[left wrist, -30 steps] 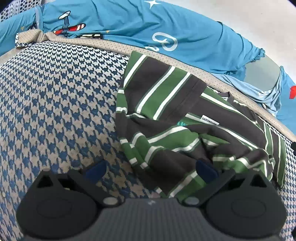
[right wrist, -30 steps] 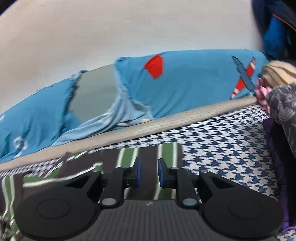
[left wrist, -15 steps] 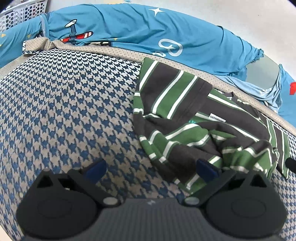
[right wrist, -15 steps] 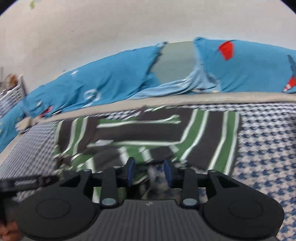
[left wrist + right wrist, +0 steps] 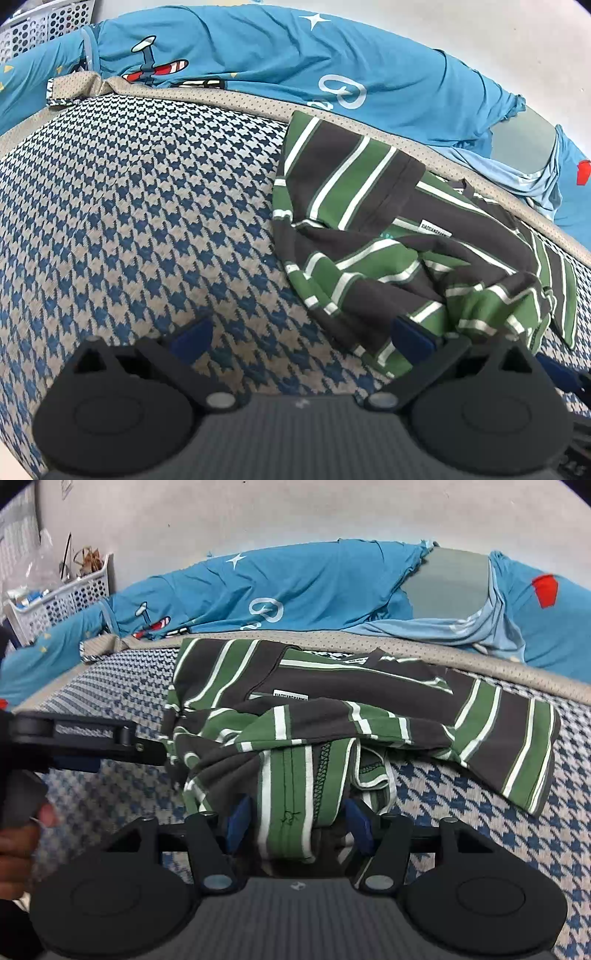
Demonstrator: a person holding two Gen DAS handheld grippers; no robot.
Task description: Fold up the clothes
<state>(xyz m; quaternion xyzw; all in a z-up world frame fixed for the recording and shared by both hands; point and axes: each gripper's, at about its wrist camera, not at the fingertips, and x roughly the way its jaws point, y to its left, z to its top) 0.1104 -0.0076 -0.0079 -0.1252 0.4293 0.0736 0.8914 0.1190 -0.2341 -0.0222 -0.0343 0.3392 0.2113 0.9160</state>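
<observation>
Your striped shirt (image 5: 369, 709) lies in a crumpled heap on the bed's houndstooth cover (image 5: 140, 206), close to the beige edge strip (image 5: 236, 105) at the far side. The shirt is green and dark grey with thin white lines, and a small white label (image 5: 290, 694) shows near its middle.

Your right gripper (image 5: 297, 825) sits at the near edge of the shirt. Its jaws are opening, and a fold of green cloth hangs between the blue pads (image 5: 238, 821) without being squeezed.

Your left gripper (image 5: 301, 334) is wide apart and holds nothing. One blue pad (image 5: 412, 336) rests at the near-left corner of the shirt, and the other hangs over bare cover to the left of the shirt. In the right wrist view you can see this gripper reaching in from the left side of the shirt.

Beyond the shirt, past the beige strip, lies a blue sheet (image 5: 295, 62) with plane pictures. A white basket (image 5: 55, 603) stands far to the left of the shirt.
</observation>
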